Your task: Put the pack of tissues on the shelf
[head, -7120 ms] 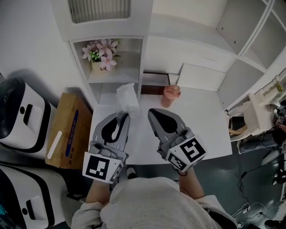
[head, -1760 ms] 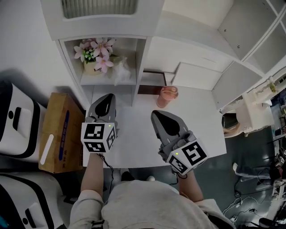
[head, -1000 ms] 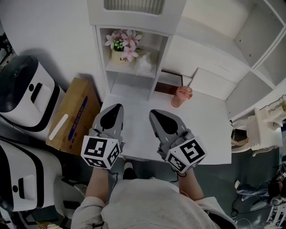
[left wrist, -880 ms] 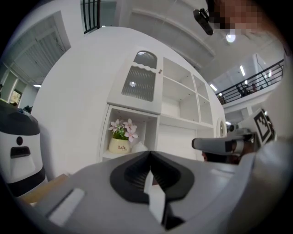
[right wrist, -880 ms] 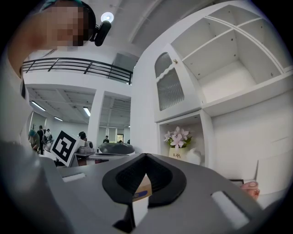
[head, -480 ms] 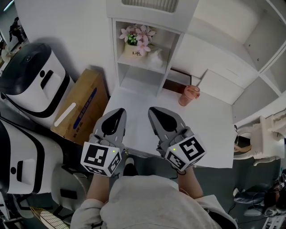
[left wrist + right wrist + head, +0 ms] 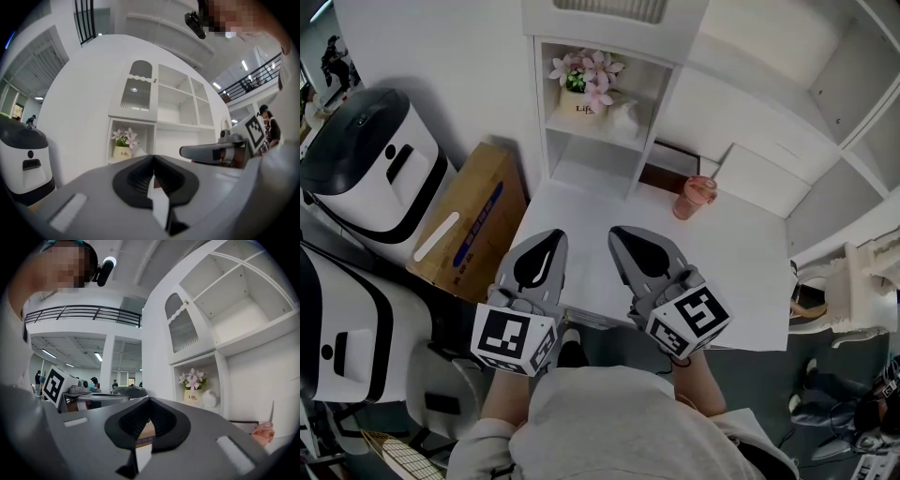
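The pack of tissues (image 7: 624, 116) is a small white bundle lying on the middle shelf of the white shelf unit (image 7: 551, 150), right beside a pot of pink flowers (image 7: 579, 86). It shows again in the left gripper view (image 7: 139, 152) and the right gripper view (image 7: 210, 399), far ahead of both jaws. My left gripper (image 7: 549, 235) and right gripper (image 7: 620, 232) hover side by side over the table's near edge, well short of the shelf. Both are shut with nothing between the jaws.
A pink cup (image 7: 694, 195) stands at the back of the white table (image 7: 741, 272), right of the shelf unit. A cardboard box (image 7: 464, 234) and two white-and-black appliances (image 7: 366, 159) stand on the floor at the left. More white shelving (image 7: 825, 75) fills the right.
Seven seconds ago the left gripper held the tissues; they now lie on the shelf. Over the last second both shut grippers have drawn back from the shelf to the table's near edge.
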Demonstrator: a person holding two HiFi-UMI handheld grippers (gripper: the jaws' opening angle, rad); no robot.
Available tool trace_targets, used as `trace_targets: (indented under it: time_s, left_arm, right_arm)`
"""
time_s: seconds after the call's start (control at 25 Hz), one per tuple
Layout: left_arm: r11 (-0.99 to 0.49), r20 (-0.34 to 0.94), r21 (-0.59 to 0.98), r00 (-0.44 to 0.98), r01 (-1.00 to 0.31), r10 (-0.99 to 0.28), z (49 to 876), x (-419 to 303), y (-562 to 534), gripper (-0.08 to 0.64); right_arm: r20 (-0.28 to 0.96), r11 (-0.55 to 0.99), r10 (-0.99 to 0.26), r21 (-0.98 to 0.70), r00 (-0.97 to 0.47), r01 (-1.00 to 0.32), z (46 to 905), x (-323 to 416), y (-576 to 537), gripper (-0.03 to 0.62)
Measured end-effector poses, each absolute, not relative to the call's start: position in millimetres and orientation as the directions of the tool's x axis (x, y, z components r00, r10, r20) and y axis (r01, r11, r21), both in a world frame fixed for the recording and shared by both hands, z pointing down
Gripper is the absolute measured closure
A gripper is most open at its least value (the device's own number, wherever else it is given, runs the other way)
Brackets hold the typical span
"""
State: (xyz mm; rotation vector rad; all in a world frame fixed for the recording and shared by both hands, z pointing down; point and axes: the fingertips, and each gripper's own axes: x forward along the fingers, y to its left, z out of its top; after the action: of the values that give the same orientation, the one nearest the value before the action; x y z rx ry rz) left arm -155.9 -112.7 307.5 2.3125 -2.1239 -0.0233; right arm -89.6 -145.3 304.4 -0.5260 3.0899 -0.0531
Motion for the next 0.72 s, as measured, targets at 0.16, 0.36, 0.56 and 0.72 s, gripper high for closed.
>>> trace_targets:
  time_s: [0.16, 0.36, 0.56, 0.72]
  left_arm:
    - [-0.098, -0.014, 0.008, 0.098, -0.995, -0.995, 305, -151, -115, 0.560]
    - [-0.115, -0.021, -0.006, 0.115, -0.993, -0.993, 300, -146, -118, 0.560]
    - [-0.132, -0.020, -0.005, 0.132, -0.991, -0.991, 299, -145, -124, 0.560]
    - [-0.144, -0.014, -0.004, 0.144, -0.990, -0.989, 300, -146, -128, 0.560]
  right_arm:
    - [-0.003, 0.942, -0.334, -0.027, -0.942, -0.334, 303, -87, -146, 0.592]
    - [-0.006, 0.939, -0.342, -0.022, -0.940, -0.342, 301, -84, -148, 0.592]
    - [-0.007, 0.934, -0.356, -0.023, -0.935, -0.355, 302, -83, -153, 0.592]
    - [-0.005, 0.930, -0.367, -0.029, -0.930, -0.366, 303, -84, -157, 0.592]
